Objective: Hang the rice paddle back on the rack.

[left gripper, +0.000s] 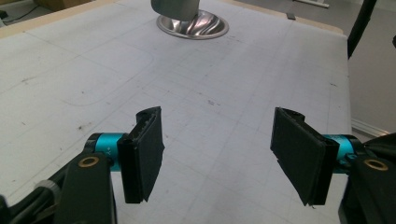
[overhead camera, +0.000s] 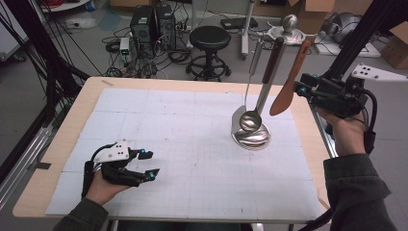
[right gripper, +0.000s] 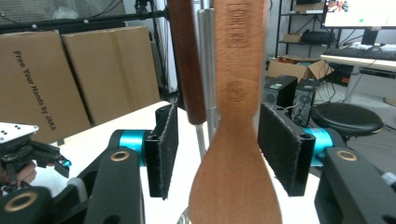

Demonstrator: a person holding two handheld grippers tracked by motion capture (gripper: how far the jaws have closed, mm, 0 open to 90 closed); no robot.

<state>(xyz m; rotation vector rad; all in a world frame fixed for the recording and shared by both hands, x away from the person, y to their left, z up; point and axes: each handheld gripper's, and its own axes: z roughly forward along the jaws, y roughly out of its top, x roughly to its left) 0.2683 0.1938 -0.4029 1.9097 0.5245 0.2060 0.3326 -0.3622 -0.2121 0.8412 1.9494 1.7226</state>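
Currently your right gripper (right gripper: 217,154) stands spread around the flat wooden spatula (right gripper: 236,140), unpinched; next, close squarely.

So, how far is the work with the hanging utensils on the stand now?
Done, it seems: the ladle and steel turner hang above the stand base. In hand: the right gripper has its fingers on both sides of the wooden spatula, with gaps, not pressing. The left gripper is open and empty. Left: probably only drawing the right hand away.
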